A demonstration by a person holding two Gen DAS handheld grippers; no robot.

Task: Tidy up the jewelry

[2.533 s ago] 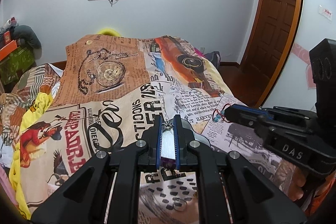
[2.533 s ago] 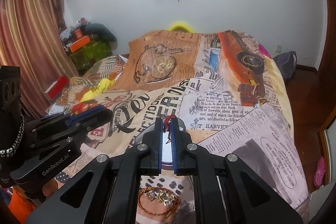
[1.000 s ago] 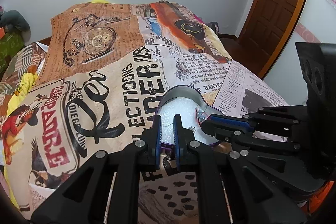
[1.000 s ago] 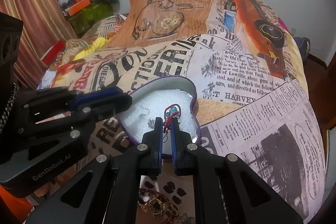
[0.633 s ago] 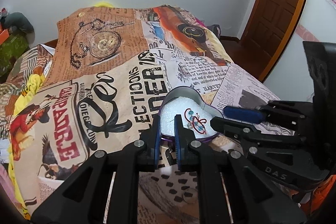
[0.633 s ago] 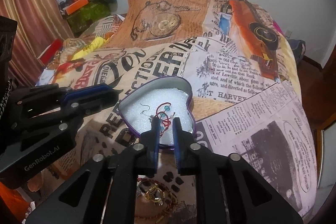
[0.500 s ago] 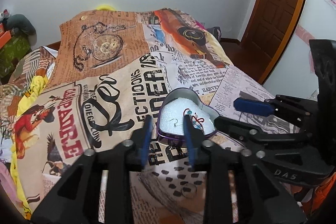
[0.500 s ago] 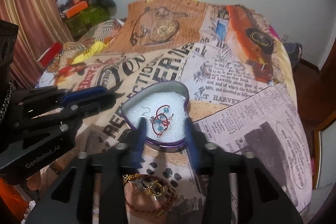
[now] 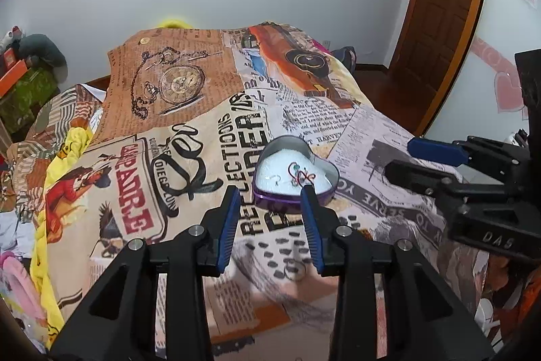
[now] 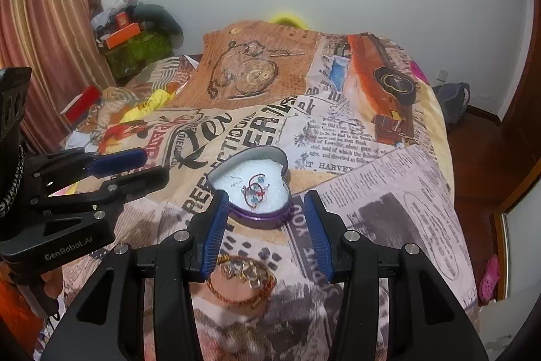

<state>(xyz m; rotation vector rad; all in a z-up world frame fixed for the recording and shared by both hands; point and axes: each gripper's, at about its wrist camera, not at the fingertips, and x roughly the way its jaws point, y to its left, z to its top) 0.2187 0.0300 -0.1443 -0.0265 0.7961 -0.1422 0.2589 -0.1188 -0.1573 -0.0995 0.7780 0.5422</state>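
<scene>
Right wrist view: bedspread (image 10: 389, 192), then the heart tin (image 10: 284, 162) on it holding earrings (image 10: 255, 190). Just nearer than the tin lies a bracelet pile (image 10: 245, 276), likely next: come down straight over it. Both right tongs (image 10: 267, 230) and left tongs (image 9: 268, 220) have just been opening, part-spread and empty, tilted downward short of the tin.

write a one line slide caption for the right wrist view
Right gripper open and empty above a heart-shaped tin holding earrings, more jewelry waiting on the printed bedspread.
</scene>
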